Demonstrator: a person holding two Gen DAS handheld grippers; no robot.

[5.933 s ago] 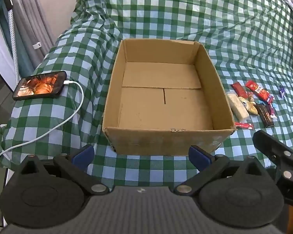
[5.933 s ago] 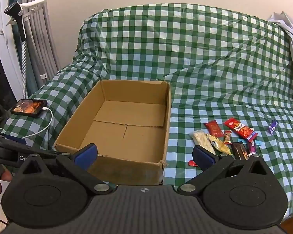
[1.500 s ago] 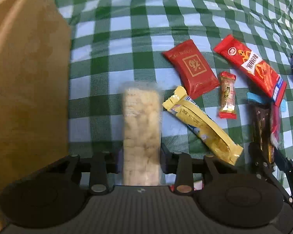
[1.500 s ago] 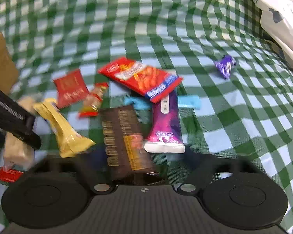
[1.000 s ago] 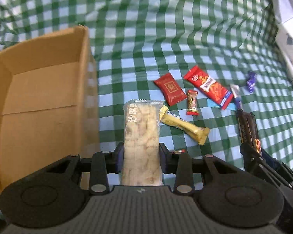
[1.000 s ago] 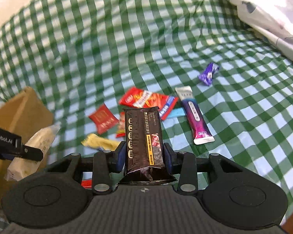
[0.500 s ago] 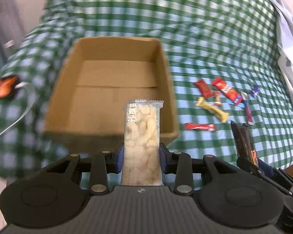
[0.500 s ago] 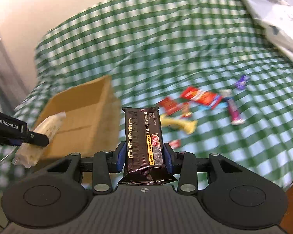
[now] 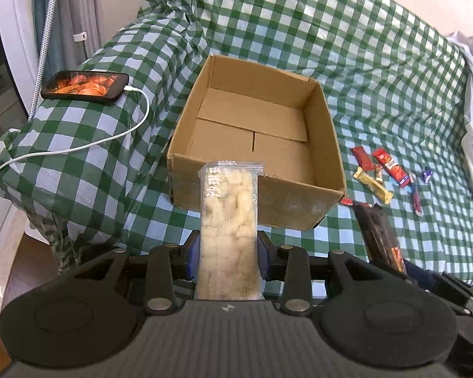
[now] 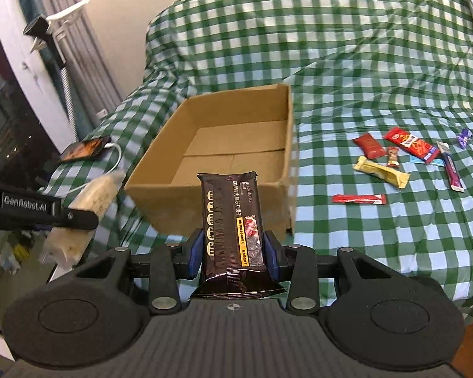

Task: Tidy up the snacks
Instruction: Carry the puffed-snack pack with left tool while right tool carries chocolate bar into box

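My left gripper point(image 9: 227, 252) is shut on a clear pack of pale biscuits point(image 9: 228, 220), held up in front of the near wall of the open cardboard box point(image 9: 255, 201). My right gripper point(image 10: 233, 252) is shut on a dark brown snack bar point(image 10: 233, 220), also held before the box point(image 10: 173, 208). The box is empty. The bar shows in the left wrist view point(image 9: 378, 236), the biscuit pack in the right wrist view point(image 10: 85, 208). Loose snacks lie right of the box: a yellow bar point(image 10: 381, 171), red packets point(image 10: 410, 145), a purple tube point(image 10: 452, 170).
The box sits on a green-checked cloth point(image 9: 378, 63) over a bed. A phone point(image 9: 85, 86) with a white cable lies left of the box. A thin red stick pack point(image 10: 359, 199) lies near the box's right corner. Curtains point(image 10: 78, 63) hang at left.
Both grippers, each holding its snack, have pulled back from the snack pile and swung left, so the box is now centred ahead of them.
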